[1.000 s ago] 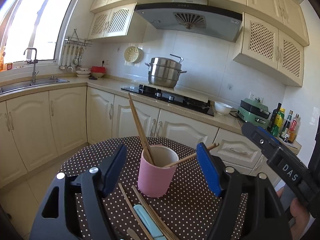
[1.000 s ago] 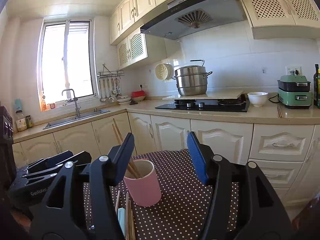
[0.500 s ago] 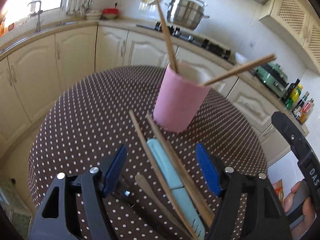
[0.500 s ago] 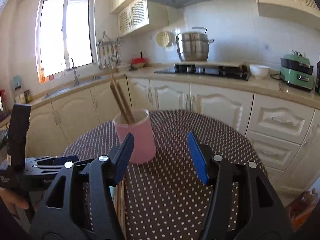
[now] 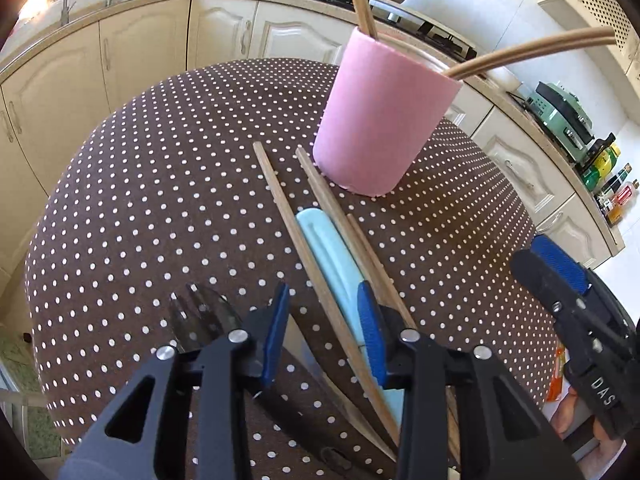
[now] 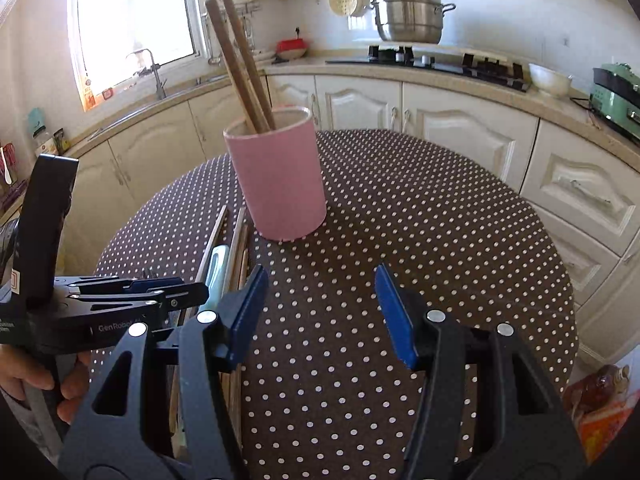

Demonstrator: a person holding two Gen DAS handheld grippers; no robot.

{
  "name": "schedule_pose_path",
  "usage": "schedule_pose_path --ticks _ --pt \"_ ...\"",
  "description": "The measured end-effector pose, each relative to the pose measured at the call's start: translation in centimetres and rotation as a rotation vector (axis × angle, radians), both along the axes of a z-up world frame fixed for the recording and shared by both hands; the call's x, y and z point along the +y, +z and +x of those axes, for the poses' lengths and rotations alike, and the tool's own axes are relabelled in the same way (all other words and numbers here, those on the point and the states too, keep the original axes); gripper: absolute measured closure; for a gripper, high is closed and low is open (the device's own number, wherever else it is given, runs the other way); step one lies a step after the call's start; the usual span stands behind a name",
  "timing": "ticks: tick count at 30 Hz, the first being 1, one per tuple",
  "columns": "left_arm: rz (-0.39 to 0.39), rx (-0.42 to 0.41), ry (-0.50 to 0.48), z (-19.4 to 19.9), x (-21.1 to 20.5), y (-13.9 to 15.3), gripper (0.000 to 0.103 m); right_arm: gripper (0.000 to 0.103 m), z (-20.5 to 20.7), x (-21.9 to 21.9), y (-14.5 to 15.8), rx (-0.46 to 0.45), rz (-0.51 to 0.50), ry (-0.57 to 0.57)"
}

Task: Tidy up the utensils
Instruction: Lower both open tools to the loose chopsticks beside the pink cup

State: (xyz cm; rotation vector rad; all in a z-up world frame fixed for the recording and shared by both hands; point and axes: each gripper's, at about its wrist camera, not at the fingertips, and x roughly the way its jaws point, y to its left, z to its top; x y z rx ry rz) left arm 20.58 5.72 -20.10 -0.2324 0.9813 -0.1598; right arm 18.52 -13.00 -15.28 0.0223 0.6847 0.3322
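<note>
Holder: pink cup [image 5: 384, 120], upright on the dotted table [image 5: 140, 200], at 12 o'clock from the loose pile; wooden chopsticks [image 6: 240, 64] lean inside.
Loose utensils: bare wooden chopsticks [image 5: 298, 240], pale blue flat handle [image 5: 328, 248], dark fork [image 5: 200, 316], lying side by side.
Left gripper [image 5: 324, 332]: fingers spread, straddling one chopstick and the blue handle, not pinching.
Right gripper [image 6: 318, 312]: spread wide, holding nothing, at 3 o'clock from the pile.
</note>
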Motion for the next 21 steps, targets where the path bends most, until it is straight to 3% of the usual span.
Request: schedule_pose_path --ticks 1,3,10,21 --pt "0.004 0.002 0.003 -0.1 0.0 -0.2 0.082 0.047 0.2 0.2 -0.3 0.021 -0.005 0.012" --pt "-0.032 0.009 0.006 -0.2 0.3 -0.4 0.093 0.047 0.5 0.5 -0.7 0.055 -0.011 0.034" --pt "-0.03 0.013 0.031 -1.3 1.2 -0.5 0.095 0.047 1.0 2.7 -2.6 0.175 -0.077 0.136" --pt "-0.009 0.017 0.017 -1.9 1.3 -0.2 0.095 0.048 1.5 4.8 -4.0 0.24 -0.157 0.171"
